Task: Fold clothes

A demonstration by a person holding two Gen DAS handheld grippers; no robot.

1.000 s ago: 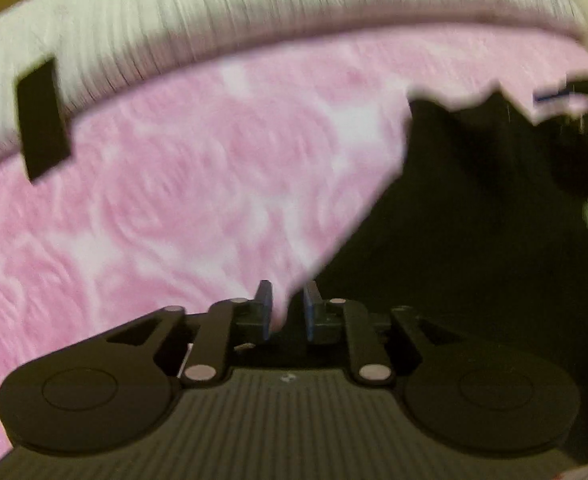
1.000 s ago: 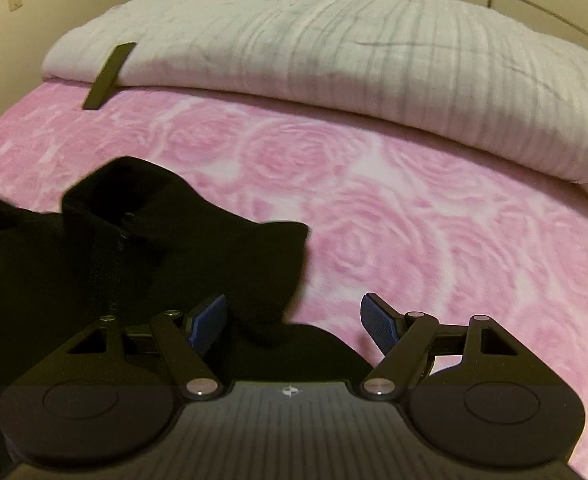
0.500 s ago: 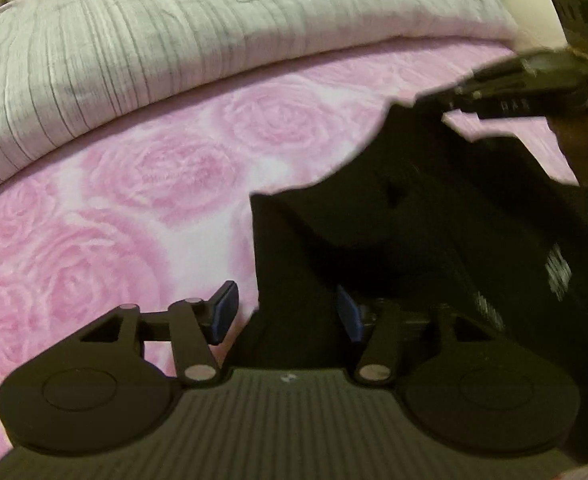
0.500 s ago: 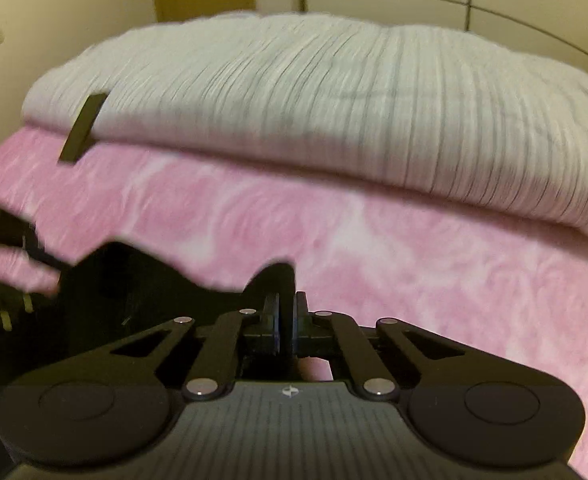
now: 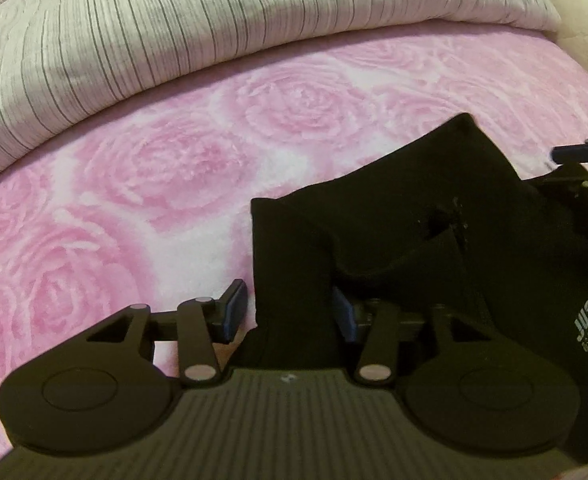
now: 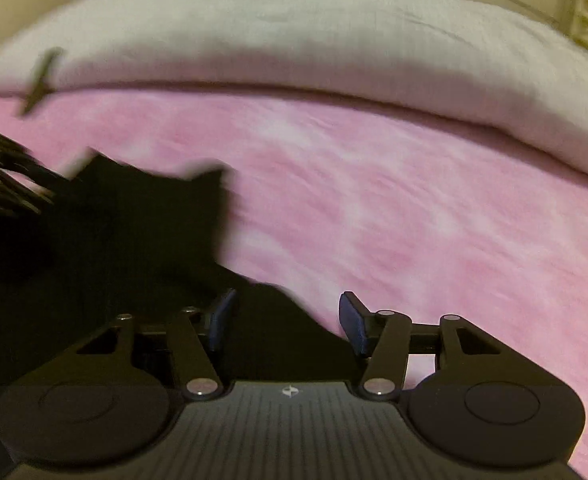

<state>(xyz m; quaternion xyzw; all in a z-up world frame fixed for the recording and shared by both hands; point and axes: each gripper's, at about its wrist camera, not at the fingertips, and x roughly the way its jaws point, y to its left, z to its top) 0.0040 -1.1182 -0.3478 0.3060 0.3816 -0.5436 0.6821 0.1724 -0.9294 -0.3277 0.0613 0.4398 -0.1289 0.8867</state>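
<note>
A black garment [image 5: 434,220] with a white "JUST" print lies bunched on the pink rose blanket [image 5: 154,168]. My left gripper [image 5: 288,314] straddles its folded left edge and its jaws are closing. The left pad stands clear of the cloth, and the right pad is partly hidden under a fold. In the blurred right wrist view my right gripper [image 6: 287,322] is above the garment [image 6: 142,232] near its right edge. Its jaws are opening, with black cloth below and between them but not pressed. The right gripper's blue pad [image 5: 574,152] shows at the far right of the left wrist view.
A thick white duvet with grey stripes [image 5: 214,20] is piled along the far side of the bed. A dark flat strip [image 6: 40,80] lies on the duvet at the left. Pink blanket stretches to the left of the garment and to the right of it [image 6: 434,220].
My left gripper went from nearly shut to parted over the garment's left edge as it swung across the bed. My right gripper shut, then opened again, and the view shifted.
</note>
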